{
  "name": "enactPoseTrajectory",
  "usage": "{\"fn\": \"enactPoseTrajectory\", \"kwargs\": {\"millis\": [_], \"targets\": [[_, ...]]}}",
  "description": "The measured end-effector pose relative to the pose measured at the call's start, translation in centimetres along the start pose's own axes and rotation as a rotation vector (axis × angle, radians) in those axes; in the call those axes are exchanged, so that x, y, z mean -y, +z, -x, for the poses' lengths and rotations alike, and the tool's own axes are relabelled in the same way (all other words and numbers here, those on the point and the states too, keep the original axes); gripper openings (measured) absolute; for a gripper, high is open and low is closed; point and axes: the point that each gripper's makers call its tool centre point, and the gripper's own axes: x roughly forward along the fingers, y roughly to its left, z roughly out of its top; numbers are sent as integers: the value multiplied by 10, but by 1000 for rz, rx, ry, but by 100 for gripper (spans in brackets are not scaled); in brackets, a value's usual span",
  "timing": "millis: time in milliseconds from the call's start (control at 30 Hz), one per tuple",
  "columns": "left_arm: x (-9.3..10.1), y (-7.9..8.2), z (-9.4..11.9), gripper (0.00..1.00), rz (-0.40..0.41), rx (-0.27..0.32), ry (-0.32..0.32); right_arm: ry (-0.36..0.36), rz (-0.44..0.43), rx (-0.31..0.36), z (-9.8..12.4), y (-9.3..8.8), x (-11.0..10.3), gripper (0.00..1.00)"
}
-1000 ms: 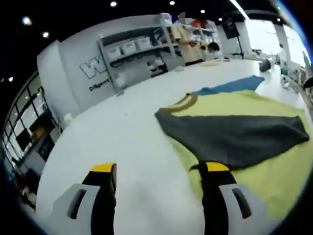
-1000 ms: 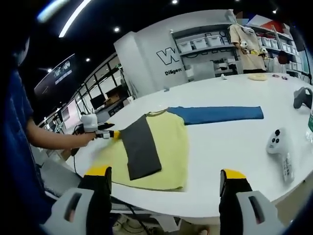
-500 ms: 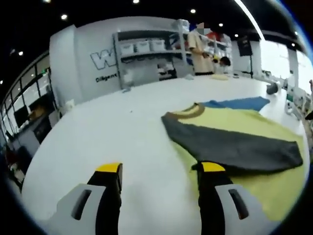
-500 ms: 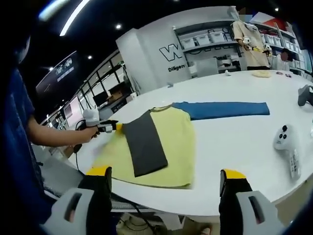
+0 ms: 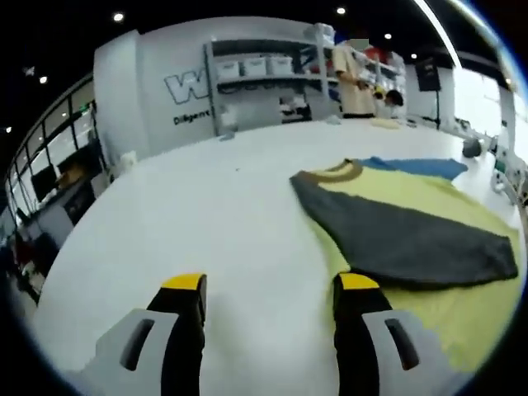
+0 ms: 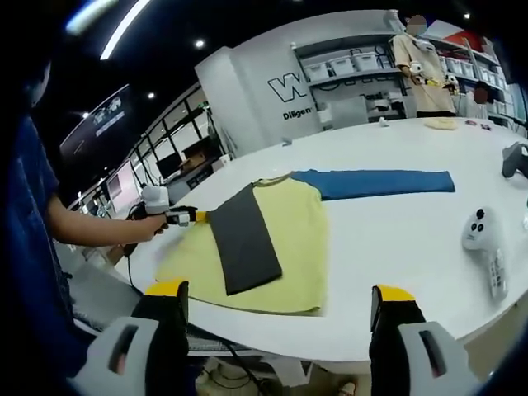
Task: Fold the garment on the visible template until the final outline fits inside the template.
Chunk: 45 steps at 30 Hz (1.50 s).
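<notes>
Right gripper point(image 6: 280, 301) hangs off the near edge of the white desk point(image 6: 396, 239), jaws wide, nothing between them. Left gripper point(image 5: 268, 285) sits low over the desk's bare top, jaws wide and empty; in the right gripper view it point(image 6: 186, 218) shows at the desk's left edge, held by a person's hand point(image 6: 147, 227), tips just beside the garment's edge, contact unclear. Yellow garment point(image 6: 289, 247) lies flat near the desk's near-left edge, its grey sleeve point(image 6: 243, 243) folded across the body toward the near edge; brown collar point(image 5: 334, 172) on the far side. In the left gripper view the right jaw's tip is at the yellow hem. Blue template strip point(image 6: 375, 183) lies beyond the collar, mostly uncovered, running toward the right edge. White controller point(image 6: 481, 235) near the desk's right edge, well apart from the garment. Beyond the desk: shelving point(image 6: 351, 78) with white bins, a mannequin in a beige shirt point(image 6: 417, 70).
</notes>
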Motion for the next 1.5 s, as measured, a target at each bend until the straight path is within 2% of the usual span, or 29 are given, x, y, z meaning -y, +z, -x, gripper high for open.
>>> {"fn": "enactPoseTrajectory", "kwargs": {"millis": [467,733,833,1200,1333,1500], "targets": [[-5,-10,1,59,34,0,8,0,12,5,-1,2,-1,91],[-8,-19,20,59,38,-2,17,7,6,10,-1,0,-6,91],[-9,-20,20,59,31,-5,21,12,4,12,-2,0,-8,91],[-13,-19,20,59,21,-12,30,15,3,20,-2,1,-7,91],[-5,-13,30,59,-4,6,13,13,-3,26,-2,1,-5,91],[-3,0,21,59,17,60,10,15,-1,23,-2,1,-7,91]]}}
